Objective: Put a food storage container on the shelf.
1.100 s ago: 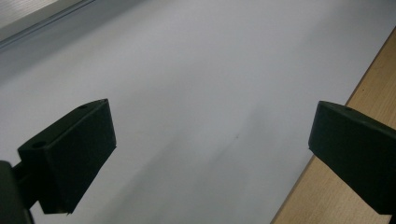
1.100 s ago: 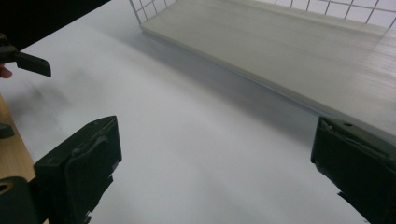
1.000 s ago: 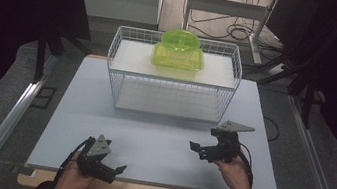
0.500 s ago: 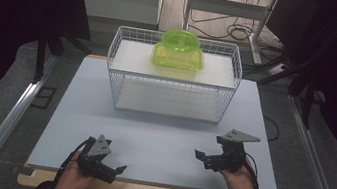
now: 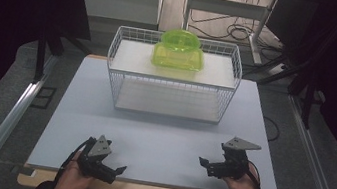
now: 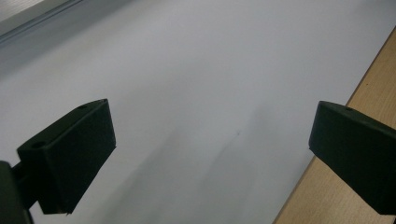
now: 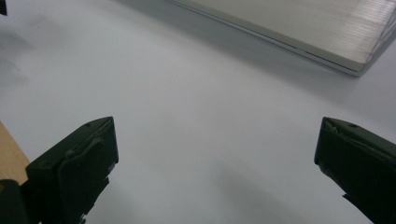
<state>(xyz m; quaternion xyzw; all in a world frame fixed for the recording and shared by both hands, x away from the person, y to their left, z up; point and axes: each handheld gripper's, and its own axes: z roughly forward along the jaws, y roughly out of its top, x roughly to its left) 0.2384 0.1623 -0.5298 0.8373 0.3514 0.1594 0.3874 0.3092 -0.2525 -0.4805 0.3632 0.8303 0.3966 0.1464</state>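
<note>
Your left gripper (image 5: 112, 171) sat near the front edge of the table (image 5: 160, 138), left of centre, and your right gripper (image 5: 210, 165) sat to its right, a little farther in. Well behind both, at the far middle of the table, stood the wire basket (image 5: 173, 75). On the basket's upper shelf, toward the back, rested the domed container (image 5: 179, 49).

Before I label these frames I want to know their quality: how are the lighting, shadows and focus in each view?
High view: the white table is evenly lit, the surroundings dark, the green plastic dome sharp. Left gripper view: soft shadows on the table, near jaws slightly blurred. Right gripper view: even light, faint shadow top left, no glare.
</note>
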